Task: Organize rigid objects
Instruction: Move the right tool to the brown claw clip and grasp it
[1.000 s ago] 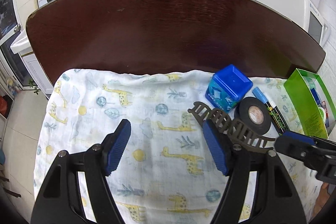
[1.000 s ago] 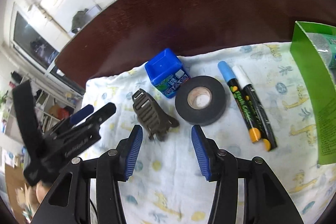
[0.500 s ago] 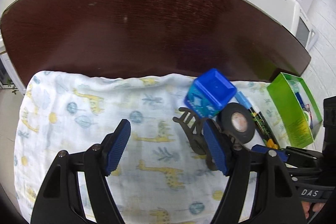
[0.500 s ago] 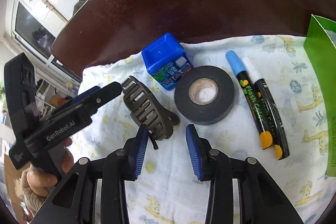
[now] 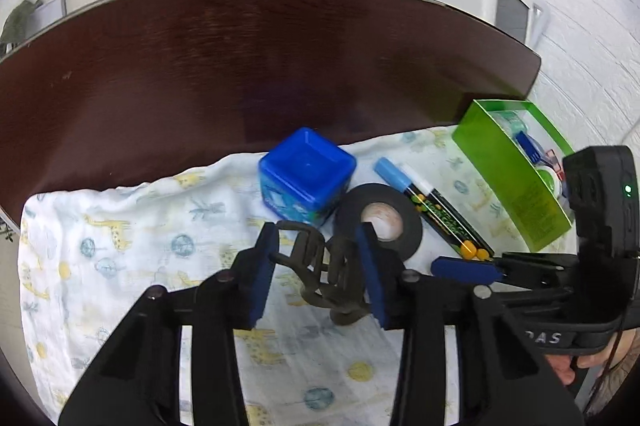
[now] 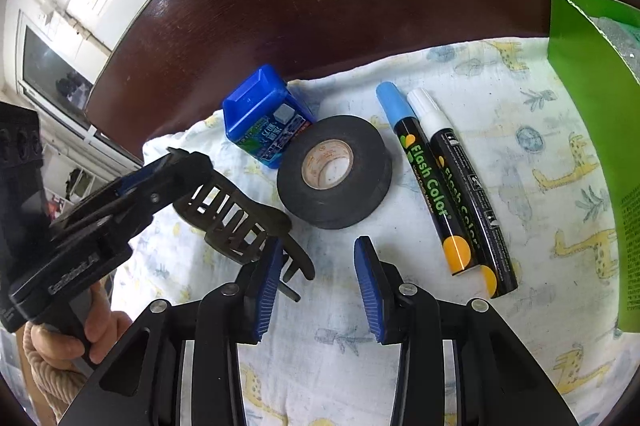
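Observation:
A dark brown hair claw clip lies on the giraffe-print cloth, just in front of the black tape roll. My left gripper straddles it, and its jaws are closing with both blue pads against the clip's sides. From the right wrist view the left gripper covers the far end of the clip. My right gripper is open over bare cloth, its left finger beside the clip's near end. A blue cube box and two markers lie close by.
A green open box holding small items stands at the cloth's right edge. Beyond the cloth is bare dark wooden table, with white appliances behind it. The right gripper and a hand sit at the lower right of the left wrist view.
The left gripper swung right from bare cloth onto the clip and its jaws narrowed around it. The right gripper dropped closer to the cloth, with its jaws a little narrower.

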A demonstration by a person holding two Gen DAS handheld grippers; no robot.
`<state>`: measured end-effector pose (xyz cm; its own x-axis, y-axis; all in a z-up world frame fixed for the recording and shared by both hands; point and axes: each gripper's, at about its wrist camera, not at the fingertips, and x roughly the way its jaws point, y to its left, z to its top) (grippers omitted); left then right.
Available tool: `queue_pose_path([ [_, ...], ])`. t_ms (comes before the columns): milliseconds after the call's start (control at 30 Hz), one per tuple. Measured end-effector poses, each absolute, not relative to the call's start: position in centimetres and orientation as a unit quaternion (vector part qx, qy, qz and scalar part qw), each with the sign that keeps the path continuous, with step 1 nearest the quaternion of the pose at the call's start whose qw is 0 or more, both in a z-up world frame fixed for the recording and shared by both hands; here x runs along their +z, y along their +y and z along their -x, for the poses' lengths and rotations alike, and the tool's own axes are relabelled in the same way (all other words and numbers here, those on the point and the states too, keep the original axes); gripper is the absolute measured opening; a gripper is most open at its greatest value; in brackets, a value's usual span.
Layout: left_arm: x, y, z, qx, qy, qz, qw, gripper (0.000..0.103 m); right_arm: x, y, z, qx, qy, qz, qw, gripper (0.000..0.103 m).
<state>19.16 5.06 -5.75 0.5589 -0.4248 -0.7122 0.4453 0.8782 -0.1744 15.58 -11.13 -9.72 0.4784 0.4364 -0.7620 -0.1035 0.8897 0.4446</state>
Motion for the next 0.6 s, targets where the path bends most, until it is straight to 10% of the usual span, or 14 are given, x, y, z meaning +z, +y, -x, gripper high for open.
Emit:
queue_pose_path([
  [600,-6.1,5.7,-17.1,-0.226,0.414,-0.016,0.881,0.035,-9.8,-11.3,-15.3,0.17,0.48,-0.226,0.83,0.04],
])
